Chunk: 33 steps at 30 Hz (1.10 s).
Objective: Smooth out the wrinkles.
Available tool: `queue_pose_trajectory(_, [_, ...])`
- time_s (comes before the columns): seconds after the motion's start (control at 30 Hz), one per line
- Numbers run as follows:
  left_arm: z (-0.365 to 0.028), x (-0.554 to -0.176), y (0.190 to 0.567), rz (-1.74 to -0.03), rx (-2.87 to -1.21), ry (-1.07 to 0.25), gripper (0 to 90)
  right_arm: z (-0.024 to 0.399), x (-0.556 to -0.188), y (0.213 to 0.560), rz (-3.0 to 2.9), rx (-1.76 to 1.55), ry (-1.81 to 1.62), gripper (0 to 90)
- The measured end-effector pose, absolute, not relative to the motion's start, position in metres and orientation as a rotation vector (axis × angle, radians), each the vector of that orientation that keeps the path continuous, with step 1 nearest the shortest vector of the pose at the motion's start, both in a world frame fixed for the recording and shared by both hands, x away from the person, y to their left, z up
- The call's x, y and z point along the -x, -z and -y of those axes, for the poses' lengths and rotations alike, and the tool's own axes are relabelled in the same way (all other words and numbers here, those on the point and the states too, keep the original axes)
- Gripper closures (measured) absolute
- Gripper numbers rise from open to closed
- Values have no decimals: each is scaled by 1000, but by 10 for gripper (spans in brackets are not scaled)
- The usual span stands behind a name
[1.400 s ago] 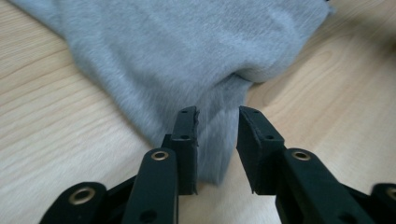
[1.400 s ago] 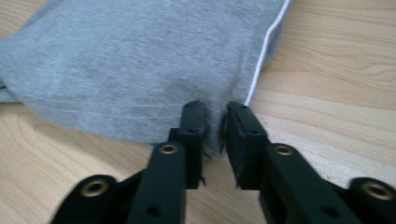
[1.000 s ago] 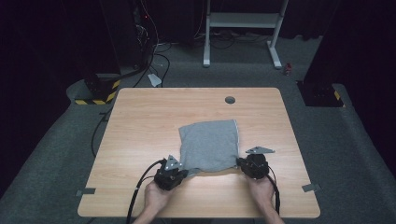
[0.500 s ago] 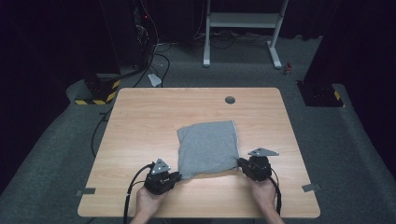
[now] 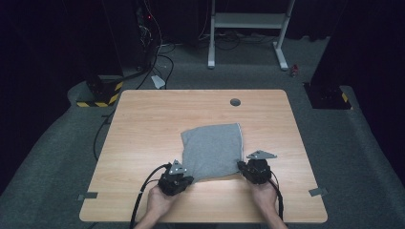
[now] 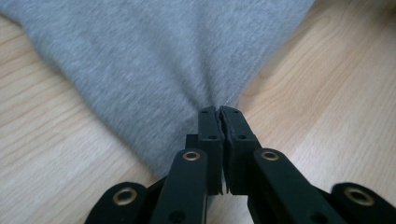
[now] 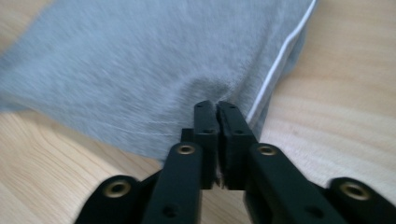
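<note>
The cloth [image 5: 212,150] lies flat on the table [image 5: 143,124], right of centre and toward the near edge. The left gripper [image 5: 184,179] sits at the cloth's 7 o'clock corner; the right gripper [image 5: 241,167] sits at its 5 o'clock corner, with the cloth between the two. The cable hole [image 5: 235,102] lies at 12 o'clock from the cloth, near the far edge. Two small tabs, possibly tape [image 5: 88,196], sit at the table's near corners.
</note>
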<state>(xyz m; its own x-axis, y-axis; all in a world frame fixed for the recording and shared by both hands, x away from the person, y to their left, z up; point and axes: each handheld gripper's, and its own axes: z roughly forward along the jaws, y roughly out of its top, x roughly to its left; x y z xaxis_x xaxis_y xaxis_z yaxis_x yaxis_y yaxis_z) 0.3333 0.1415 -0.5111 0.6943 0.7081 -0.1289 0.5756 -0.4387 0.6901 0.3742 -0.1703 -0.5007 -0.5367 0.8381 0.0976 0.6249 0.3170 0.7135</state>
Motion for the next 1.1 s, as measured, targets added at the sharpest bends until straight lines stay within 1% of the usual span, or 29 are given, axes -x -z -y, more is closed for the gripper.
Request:
queue_pose_trajectory(0.03, [-149, -331, 509, -985, -2154, -232, 867, 172, -376, 506, -2327, -1334, -1019, 876])
queue_pose_trajectory(0.07, [-152, -331, 508, -993, -2144, -235, 845, 173, -375, 507, -2333, -1324, -1012, 876])
queue_pose_trajectory(0.1, [-152, -331, 508, -993, -2144, -235, 766, 173, -375, 507, -2333, -1324, -1012, 876])
queue_pose_trajectory(0.13, [-157, -333, 504, -1022, -2108, -265, 650, 176, -371, 504, -2325, -1304, -1010, 838])
queue_pose_trajectory(0.17, [-158, -335, 503, -1040, -2082, -263, 607, 176, -369, 503, -2311, -1307, -1017, 800])
queue_pose_trajectory(0.2, [-158, -335, 503, -1040, -2082, -263, 576, 176, -369, 503, -2311, -1307, -1017, 800])
queue_pose_trajectory(0.23, [-158, -338, 501, -1048, -2067, -262, 535, 178, -368, 499, -2290, -1294, -1057, 741])
queue_pose_trajectory(0.27, [-156, -342, 500, -1060, -2056, -254, 535, 178, -368, 499, -2290, -1294, -1057, 741])
queue_pose_trajectory(0.3, [-152, -345, 499, -1061, -2058, -254, 505, 178, -368, 497, -2282, -1284, -1074, 719])
queue_pose_trajectory(0.37, [-137, -356, 501, -1055, -2073, -247, 458, 173, -371, 492, -2253, -1275, -1092, 632])
queue_pose_trajectory(0.4, [-137, -356, 501, -1055, -2073, -247, 449, 173, -371, 492, -2253, -1275, -1092, 632])
queue_pose_trajectory(0.5, [-122, -368, 508, -1074, -2094, -251, 437, 162, -379, 493, -2250, -1276, -1098, 586])
queue_pose_trajectory(0.53, [-120, -370, 510, -1076, -2108, -263, 430, 158, -381, 494, -2262, -1254, -1082, 555])
queue_pose_trajectory(0.57, [-117, -371, 512, -1082, -2116, -267, 430, 158, -381, 494, -2262, -1254, -1082, 555])
queue_pose_trajectory(0.6, [-115, -372, 514, -1076, -2125, -291, 430, 152, -383, 499, -2282, -1246, -1034, 520])
queue_pose_trajectory(0.7, [-115, -368, 515, -1063, -2138, -334, 425, 151, -383, 505, -2298, -1248, -987, 496])
queue_pose_trajectory(0.83, [-118, -364, 516, -1030, -2154, -383, 413, 155, -381, 511, -2313, -1249, -966, 487])
queue_pose_trajectory(1.1, [-121, -359, 516, -1017, -2170, -397, 393, 159, -370, 514, -2312, -1233, -946, 482])
